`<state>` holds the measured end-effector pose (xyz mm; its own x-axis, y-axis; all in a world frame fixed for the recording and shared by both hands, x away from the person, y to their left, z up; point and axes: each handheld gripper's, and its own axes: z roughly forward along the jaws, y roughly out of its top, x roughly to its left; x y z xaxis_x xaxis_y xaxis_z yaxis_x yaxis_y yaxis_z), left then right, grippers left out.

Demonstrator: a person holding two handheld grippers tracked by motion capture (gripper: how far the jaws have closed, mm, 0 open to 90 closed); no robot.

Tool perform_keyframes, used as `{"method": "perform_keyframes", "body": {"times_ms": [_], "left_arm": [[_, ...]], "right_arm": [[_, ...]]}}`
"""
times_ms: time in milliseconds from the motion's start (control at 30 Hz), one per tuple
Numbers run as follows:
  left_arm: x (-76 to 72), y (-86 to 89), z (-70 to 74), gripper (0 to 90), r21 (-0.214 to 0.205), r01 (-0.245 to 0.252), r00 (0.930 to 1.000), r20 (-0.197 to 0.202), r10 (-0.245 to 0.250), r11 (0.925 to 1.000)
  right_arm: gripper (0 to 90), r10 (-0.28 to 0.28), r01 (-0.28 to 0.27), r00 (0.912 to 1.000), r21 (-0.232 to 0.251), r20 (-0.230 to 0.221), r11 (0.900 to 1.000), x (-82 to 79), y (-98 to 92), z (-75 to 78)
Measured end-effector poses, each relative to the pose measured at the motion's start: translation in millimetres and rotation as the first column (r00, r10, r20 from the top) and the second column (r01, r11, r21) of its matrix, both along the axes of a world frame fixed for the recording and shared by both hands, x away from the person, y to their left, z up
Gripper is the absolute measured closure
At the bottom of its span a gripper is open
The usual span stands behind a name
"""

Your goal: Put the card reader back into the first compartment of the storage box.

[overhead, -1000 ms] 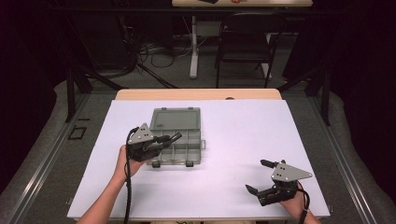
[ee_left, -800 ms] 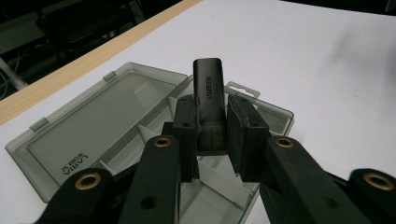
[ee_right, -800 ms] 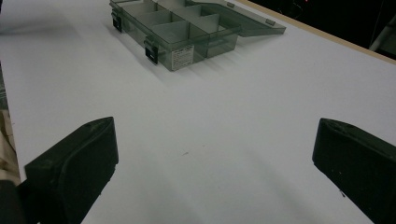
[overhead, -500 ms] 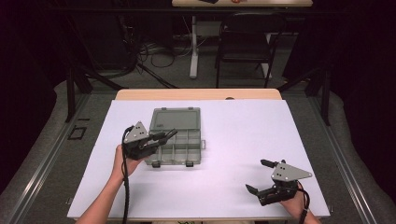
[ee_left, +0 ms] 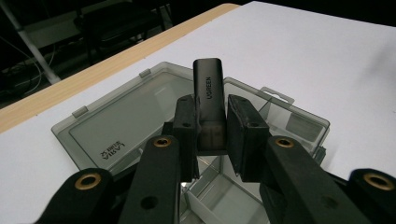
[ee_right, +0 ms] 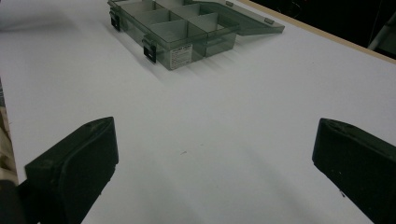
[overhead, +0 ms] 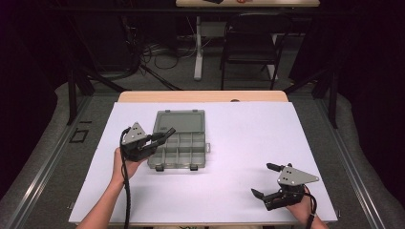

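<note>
Left tool (ee_left: 208, 135) pinching black adapter (ee_left: 208, 91) above open organizer box (overhead: 179, 140) | right tool (overhead: 265, 180) spread, resting on table (overhead: 248, 138)

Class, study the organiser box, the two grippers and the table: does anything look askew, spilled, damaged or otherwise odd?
Nothing stands out. The organiser box lies square on the white table, lid open flat behind it, with nothing spilled. The left gripper holds a small black adapter above the box; the right gripper rests open near the table's front edge.
</note>
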<state>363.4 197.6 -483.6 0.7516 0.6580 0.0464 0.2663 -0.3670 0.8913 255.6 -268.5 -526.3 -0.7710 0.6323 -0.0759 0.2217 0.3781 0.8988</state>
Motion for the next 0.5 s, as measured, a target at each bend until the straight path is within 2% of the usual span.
{"method": "perform_keyframes", "body": {"times_ms": [500], "left_arm": [[4.6,9.3,-1.6,74.6,-0.010,-0.068,0.9977,-0.003,0.068,0.9977]], "right_arm": [[0.0,-0.004,0.004,1.0000,-0.002,-0.006,1.0000,0.4,-0.3,0.0]]}}
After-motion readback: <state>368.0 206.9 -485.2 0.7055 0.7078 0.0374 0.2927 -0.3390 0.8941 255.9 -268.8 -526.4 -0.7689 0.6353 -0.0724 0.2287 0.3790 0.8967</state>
